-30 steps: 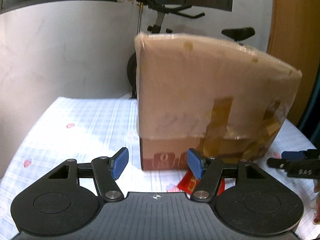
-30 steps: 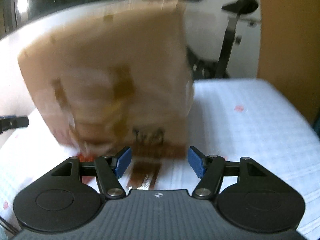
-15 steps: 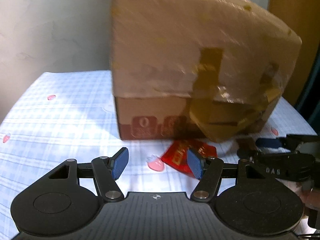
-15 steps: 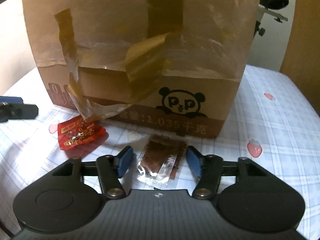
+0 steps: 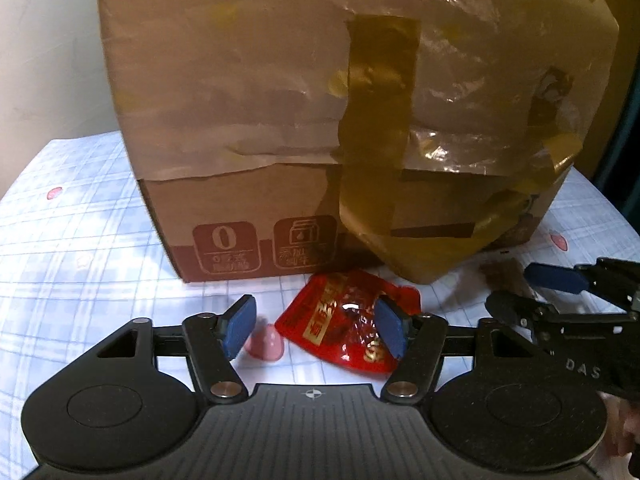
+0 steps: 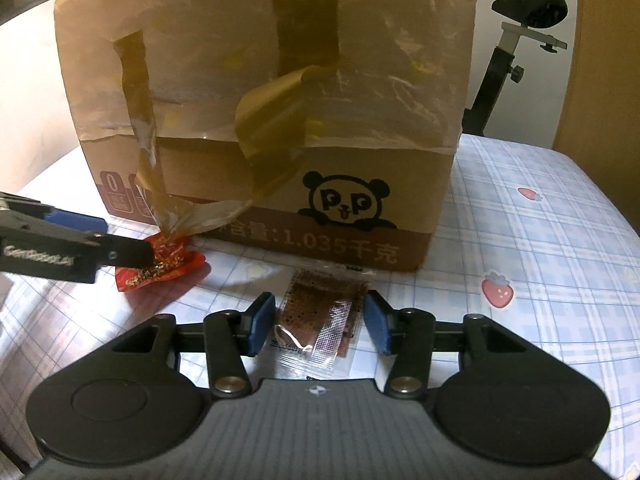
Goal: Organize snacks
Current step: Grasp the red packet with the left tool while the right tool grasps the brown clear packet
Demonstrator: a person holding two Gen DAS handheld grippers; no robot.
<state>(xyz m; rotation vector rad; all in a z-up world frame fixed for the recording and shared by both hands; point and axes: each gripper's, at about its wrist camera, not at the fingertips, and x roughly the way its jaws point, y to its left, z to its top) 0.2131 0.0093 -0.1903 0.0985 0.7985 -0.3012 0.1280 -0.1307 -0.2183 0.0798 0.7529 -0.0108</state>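
Note:
A tall taped cardboard box (image 5: 280, 120) stands on the checked cloth; it also shows in the right wrist view (image 6: 260, 100). A red snack packet (image 5: 340, 320) lies in front of it, under my open left gripper (image 5: 316, 330), nearer its right finger. In the right wrist view the red packet (image 6: 168, 264) lies beside the left gripper's fingers. A clear packet with brown contents (image 6: 320, 320) lies flat between the jaws of my open right gripper (image 6: 318, 322). The right gripper's fingers (image 5: 556, 278) show at the right of the left wrist view.
The cloth (image 6: 540, 260) is pale blue check with strawberry prints. Loose brown tape flaps hang off the box front (image 6: 272, 128). An exercise bike (image 6: 520, 32) stands behind the table at the right. A white wall (image 5: 48, 60) is behind on the left.
Both grippers have moved closer to the box and lower toward the cloth. The red packet now sits under the left gripper and the brown packet between the right gripper's fingers.

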